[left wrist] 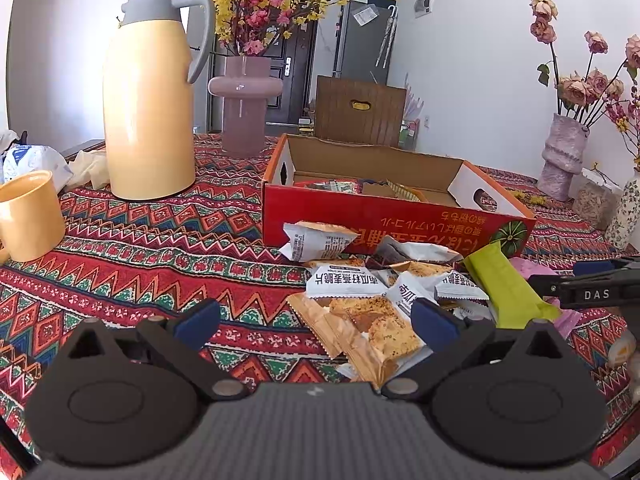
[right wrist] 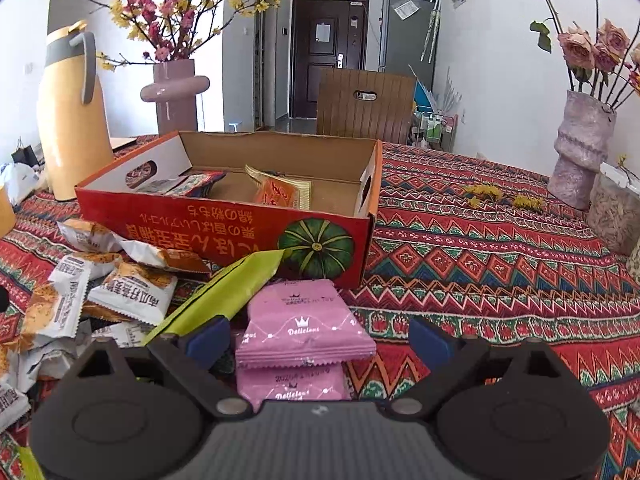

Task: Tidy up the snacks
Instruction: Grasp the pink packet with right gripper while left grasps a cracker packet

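**A:** Where were the snacks when you looked?

**B:** Most lay in a loose pile on the patterned tablecloth, right against the front wall of the red cardboard box. A few packets were already inside the box, on its floor.

**A:** And your right gripper?

**B:** My right gripper stood with its jaws wide apart, pressing on nothing. A pink packet lay between the blue pads, nearer the left pad than the right, with a clear gap on the right side. A second pink packet sat under it, closer to me. Both were just in front of the box's near corner, the one with the pumpkin picture.

**A:** Anything beside them?

**B:** A green packet lay slanted just left of the pink ones, its far end touching the box wall. Left of that were the white and orange biscuit packets.

**A:** What about the left gripper?

**B:** My left gripper was open too, empty, low over the cloth. An orange biscuit packet lay between its pads, nearer the right pad; whether it touched that pad I could not tell. The rest of the pile lay just beyond, toward the box.

**A:** What else stood on the table?

**B:** A yellow jug and a yellow mug at the left, well apart from the pile.
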Tool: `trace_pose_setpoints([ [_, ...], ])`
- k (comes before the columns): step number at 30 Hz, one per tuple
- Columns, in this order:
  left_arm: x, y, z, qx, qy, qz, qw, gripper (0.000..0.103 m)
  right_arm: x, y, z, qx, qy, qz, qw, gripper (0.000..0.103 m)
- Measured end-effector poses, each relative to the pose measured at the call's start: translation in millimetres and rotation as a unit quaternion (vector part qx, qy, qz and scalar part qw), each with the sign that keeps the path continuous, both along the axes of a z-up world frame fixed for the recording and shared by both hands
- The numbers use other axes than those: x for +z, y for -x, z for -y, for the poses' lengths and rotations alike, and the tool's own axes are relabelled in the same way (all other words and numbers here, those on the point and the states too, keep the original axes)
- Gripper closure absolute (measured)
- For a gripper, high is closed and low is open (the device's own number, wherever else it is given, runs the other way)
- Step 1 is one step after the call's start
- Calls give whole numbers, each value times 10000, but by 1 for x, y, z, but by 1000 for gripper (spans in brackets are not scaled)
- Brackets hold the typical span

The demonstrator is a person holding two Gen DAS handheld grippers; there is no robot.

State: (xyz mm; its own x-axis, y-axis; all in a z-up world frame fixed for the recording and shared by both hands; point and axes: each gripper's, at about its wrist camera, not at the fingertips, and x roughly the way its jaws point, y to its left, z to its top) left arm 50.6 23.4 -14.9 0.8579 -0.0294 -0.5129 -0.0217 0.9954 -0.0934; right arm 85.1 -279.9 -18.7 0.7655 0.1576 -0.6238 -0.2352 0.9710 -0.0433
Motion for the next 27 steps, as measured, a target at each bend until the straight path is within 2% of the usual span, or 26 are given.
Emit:
trace_pose_setpoints([
  [5,2,0,-4,63,9,10,10000,0,-3,-22,-5,213,52,-209,9995,9],
  [7,2,0,-5,72,15,0,10000,0,-6,-30,-7,285,67,-316,9991,13],
  [10,1,-2,-7,88,26,-24,10000,0,-12,-38,-6,340,1,-474,9983,24],
  [12,1,-2,-8,99,39,-39,9999,0,-14,-41,-6,431,-142,-551,9974,35],
  [13,1,-3,-8,103,42,-42,9999,0,-15,-42,-6,462,-198,-562,9972,36],
  [18,0,-4,-9,109,53,-60,9999,0,-13,-37,-8,458,-153,-439,9979,42],
  [27,1,-5,-12,146,108,-134,9997,0,3,-11,3,191,-374,91,9991,42],
])
